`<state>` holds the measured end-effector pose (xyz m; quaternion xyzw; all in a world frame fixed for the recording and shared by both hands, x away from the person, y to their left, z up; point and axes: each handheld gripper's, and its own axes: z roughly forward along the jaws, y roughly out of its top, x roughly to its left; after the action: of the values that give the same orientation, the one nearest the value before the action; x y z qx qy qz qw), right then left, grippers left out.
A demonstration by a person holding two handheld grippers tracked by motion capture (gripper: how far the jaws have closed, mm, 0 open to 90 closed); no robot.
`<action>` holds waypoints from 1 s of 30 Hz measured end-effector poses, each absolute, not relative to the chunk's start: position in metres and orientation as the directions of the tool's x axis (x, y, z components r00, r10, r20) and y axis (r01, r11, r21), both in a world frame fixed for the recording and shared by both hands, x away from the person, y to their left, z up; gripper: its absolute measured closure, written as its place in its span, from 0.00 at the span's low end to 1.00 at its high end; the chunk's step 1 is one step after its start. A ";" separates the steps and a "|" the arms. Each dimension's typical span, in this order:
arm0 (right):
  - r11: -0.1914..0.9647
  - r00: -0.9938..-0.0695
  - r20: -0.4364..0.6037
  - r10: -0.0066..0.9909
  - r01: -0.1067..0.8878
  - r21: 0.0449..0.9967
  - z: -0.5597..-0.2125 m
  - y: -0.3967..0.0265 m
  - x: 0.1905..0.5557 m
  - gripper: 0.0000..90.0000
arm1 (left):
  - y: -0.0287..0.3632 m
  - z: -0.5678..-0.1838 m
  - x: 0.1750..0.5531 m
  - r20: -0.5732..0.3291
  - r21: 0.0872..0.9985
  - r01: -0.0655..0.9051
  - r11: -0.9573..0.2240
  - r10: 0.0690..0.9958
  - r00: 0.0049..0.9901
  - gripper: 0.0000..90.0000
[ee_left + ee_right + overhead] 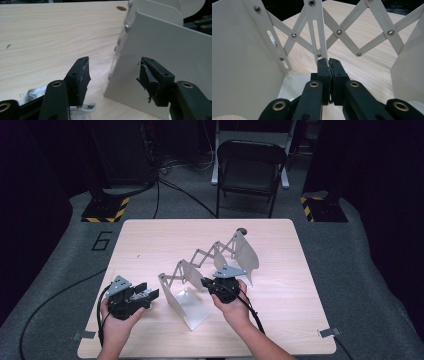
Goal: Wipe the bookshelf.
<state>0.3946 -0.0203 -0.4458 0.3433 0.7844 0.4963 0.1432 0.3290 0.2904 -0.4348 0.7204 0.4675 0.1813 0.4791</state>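
High view: the expanding rack [210,270] stands stretched across the table [150,240]; the left gripper [150,295] sits just beside its near end plate, the right gripper [206,282] at a middle divider.

Left gripper view: the jaws stand released, the end plate [160,50] between them, untouched.

Right gripper view: the jaws are clenched on the divider's lower edge [322,47], beneath the scissor links [352,37].

Lighting falls from above onto the pale wooden table [150,240], leaving the surrounding room dark. The high view is soft and low in detail. The white folding rack [186,279] casts a faint shadow beside its base. In both gripper views, the near jaws are blurred; distant wood grain stays sharper.
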 end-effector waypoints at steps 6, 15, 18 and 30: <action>0.266 -0.703 0.120 0.701 0.415 0.870 -0.444 -0.007 0.405 0.98 | 0.285 -0.441 0.319 -0.167 0.863 0.490 -0.125 0.845 0.508 0.44; 0.232 -0.698 0.169 0.696 0.441 0.867 -0.447 -0.009 0.404 0.78 | 0.275 -0.450 0.307 -0.176 0.860 0.493 -0.130 0.832 0.527 0.38; 0.218 -0.687 0.168 0.707 0.437 0.872 -0.448 -0.028 0.394 0.72 | 0.267 -0.454 0.302 -0.181 0.860 0.495 -0.126 0.831 0.526 0.33; 0.187 -0.572 0.083 0.816 0.396 0.899 -0.451 -0.115 0.360 0.55 | 0.236 -0.450 0.295 -0.149 0.882 0.457 -0.114 0.853 0.501 0.26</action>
<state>0.3605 -0.1150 -0.4507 0.4097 0.7397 0.4887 0.2146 0.2949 0.2360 -0.4499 0.7179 0.4559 0.2042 0.4848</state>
